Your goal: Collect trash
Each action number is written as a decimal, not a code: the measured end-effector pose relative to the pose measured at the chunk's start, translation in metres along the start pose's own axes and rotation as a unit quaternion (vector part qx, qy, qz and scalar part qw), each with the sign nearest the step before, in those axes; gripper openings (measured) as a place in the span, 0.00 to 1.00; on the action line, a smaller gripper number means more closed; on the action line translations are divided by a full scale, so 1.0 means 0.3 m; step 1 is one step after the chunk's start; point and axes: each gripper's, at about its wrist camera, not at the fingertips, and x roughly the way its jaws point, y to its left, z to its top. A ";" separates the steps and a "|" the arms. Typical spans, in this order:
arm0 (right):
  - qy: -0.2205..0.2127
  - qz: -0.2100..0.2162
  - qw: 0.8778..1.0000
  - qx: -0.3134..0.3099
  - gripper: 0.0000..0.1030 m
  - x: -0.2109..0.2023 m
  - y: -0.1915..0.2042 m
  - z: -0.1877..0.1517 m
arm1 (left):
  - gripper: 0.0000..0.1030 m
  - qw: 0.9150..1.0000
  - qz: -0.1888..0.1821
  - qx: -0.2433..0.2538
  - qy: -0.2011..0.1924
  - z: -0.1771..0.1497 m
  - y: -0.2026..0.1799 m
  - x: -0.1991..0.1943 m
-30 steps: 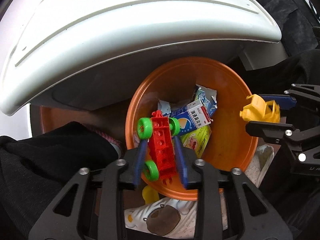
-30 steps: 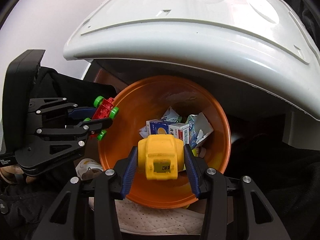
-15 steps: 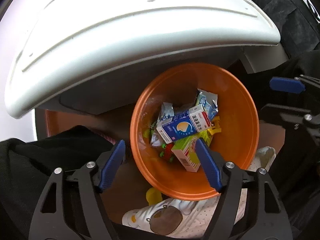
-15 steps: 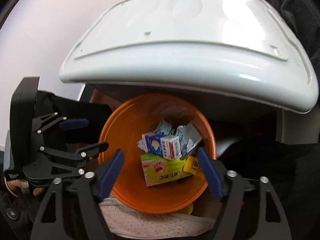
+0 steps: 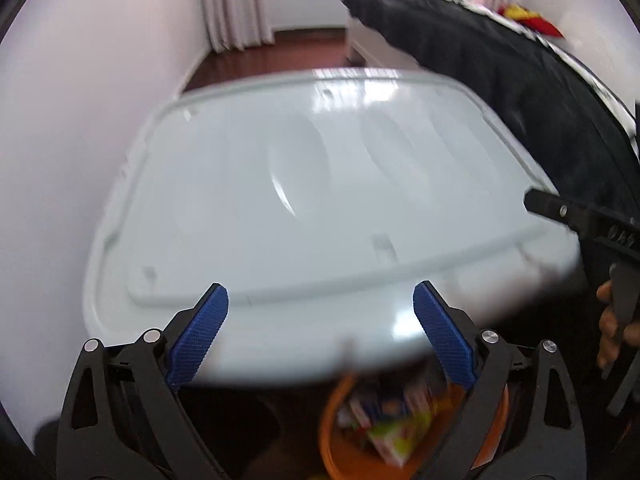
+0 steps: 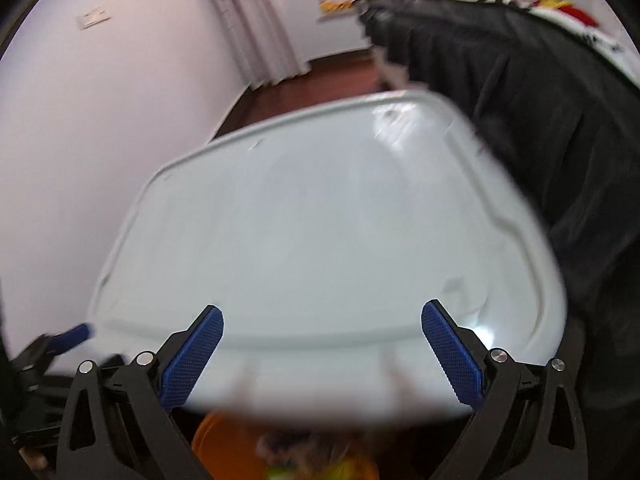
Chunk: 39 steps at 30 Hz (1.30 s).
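Trash (image 5: pixel 394 434) lay blurred in the orange bin (image 5: pixel 340 452), low beneath the white tabletop (image 5: pixel 320 208). Left claw (image 5: pixel 320 332) and right claw (image 6: pixel 322 346) gaped wide, each holding nothing.

Bin (image 5: pixel 496 412): orange, round, open-topped, low in both views, partly under a white lid (image 5: pixel 320 200).
Trash (image 5: pixel 384 428): blurred cartons and wrappers, yellow-green and blue, heaped inside bin.
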 end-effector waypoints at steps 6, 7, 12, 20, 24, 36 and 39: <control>-0.055 -0.072 0.995 -0.045 0.95 0.090 0.077 0.090 | 0.89 0.998 0.029 -0.049 -0.028 0.138 0.060 0.103; -0.061 -0.072 0.994 -0.053 0.95 0.091 0.081 0.097 | 0.89 0.997 0.039 -0.053 -0.031 0.155 0.068 0.124; -0.071 -0.085 0.991 -0.072 0.95 0.127 0.101 0.084 | 0.89 0.996 0.060 -0.057 -0.032 0.175 0.079 0.195; -0.055 -0.082 0.993 -0.058 0.95 0.166 0.110 0.081 | 0.89 0.996 0.038 -0.076 -0.009 0.141 0.094 0.236; -0.050 -0.083 0.994 -0.052 0.95 0.181 0.104 0.080 | 0.89 0.997 0.036 -0.071 -0.007 0.135 0.088 0.246; -0.041 -0.078 0.995 -0.045 0.95 0.196 0.091 0.085 | 0.89 0.997 0.026 -0.069 -0.005 0.134 0.095 0.267; -0.040 -0.078 0.995 -0.047 0.95 0.200 0.096 0.084 | 0.89 0.997 0.024 -0.070 -0.005 0.133 0.097 0.267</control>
